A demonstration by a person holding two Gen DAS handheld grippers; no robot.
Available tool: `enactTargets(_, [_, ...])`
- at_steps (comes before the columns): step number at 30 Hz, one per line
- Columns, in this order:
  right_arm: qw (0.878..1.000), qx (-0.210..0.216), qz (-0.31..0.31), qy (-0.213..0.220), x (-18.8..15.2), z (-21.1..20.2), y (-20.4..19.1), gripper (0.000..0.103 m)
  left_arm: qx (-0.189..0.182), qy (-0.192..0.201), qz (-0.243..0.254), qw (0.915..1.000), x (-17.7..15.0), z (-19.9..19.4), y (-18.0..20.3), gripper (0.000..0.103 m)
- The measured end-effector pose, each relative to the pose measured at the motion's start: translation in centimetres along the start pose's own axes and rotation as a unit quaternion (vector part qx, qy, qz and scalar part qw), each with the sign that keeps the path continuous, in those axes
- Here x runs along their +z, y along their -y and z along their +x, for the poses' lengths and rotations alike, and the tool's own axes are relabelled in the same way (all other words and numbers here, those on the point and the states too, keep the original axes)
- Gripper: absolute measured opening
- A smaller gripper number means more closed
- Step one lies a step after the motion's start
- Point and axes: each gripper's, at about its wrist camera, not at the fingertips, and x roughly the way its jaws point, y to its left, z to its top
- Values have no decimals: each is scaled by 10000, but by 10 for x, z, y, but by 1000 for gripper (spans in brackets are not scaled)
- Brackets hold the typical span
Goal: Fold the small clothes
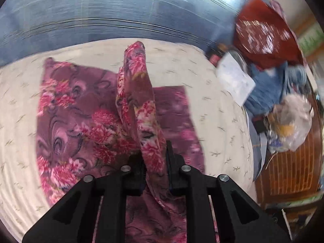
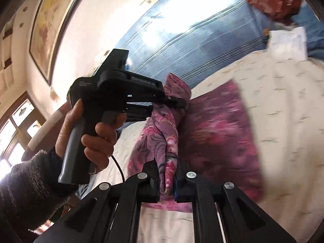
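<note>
Both fisheye views are bending straight lines into curves, with dark corners closing in around a round picture. Motion blur is smearing the blue wall (image 1: 101, 16) into streaks and softening the bedsheet (image 1: 218, 109) and the clutter at the right. Daylight is pouring in from a window (image 2: 14, 133) at the left of the right wrist view, washing out the white wall (image 2: 85, 30). Glare is blowing out a patch at the top of the left wrist view.

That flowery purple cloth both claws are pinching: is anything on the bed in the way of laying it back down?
Nothing visible. The flowery cloth hangs from both the left gripper and right gripper, and the cream bedspread around it is bare; the clutter sits off the bed's edge.
</note>
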Motion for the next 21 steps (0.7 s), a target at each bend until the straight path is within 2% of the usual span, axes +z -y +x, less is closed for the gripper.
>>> enactTargets(3, [9976,-389,470,-327,-9,7,37,8,-14,-158,-116,9998,0,27,8,37])
enactTargets(4, [9960,-433,602,-504,-14,12,46,9,-113,-179,-251,9995,-1,29,5,38])
enactTargets(6, [9946,-527,606,-662,-23,15,50,10,-502,-144,-430,9977,-2,19,-2,39])
enactTargets(8, [9944,-535,453,-794,-17,12,44,16,-958,71,-566,9938,1,-8,-17,41])
enactTargets(9, [9941,-613,267,-850,-10,7,39,21,-1055,248,-584,9924,2,-20,-25,48])
enactTargets(10, [9944,-743,67,-754,-2,-1,35,22,-1000,526,-610,9917,2,-39,-40,58])
enactTargets(11, [9949,-830,-83,-558,8,-8,33,25,-857,729,-647,9915,3,-50,-52,61])
enactTargets(12, [9952,-869,-136,-421,16,-11,33,33,-677,930,-669,9911,3,-60,-65,64])
enactTargets(14, [9951,-950,-61,-254,42,-9,36,44,-109,1029,-820,9912,0,-65,-94,64])
enactTargets(15, [9960,-849,58,-277,56,0,38,47,-33,978,-998,9902,-4,-62,-111,64])
enactTargets(17, [9967,-525,362,-510,76,27,44,48,-155,760,-1383,9873,-12,-51,-134,64])
enactTargets(19, [9928,-202,831,-844,94,69,54,48,-471,533,-1798,9811,-22,-36,-155,64])
enactTargets(21, [9867,-150,1214,-1066,92,97,61,48,-625,452,-1965,9775,-27,-28,-163,64])
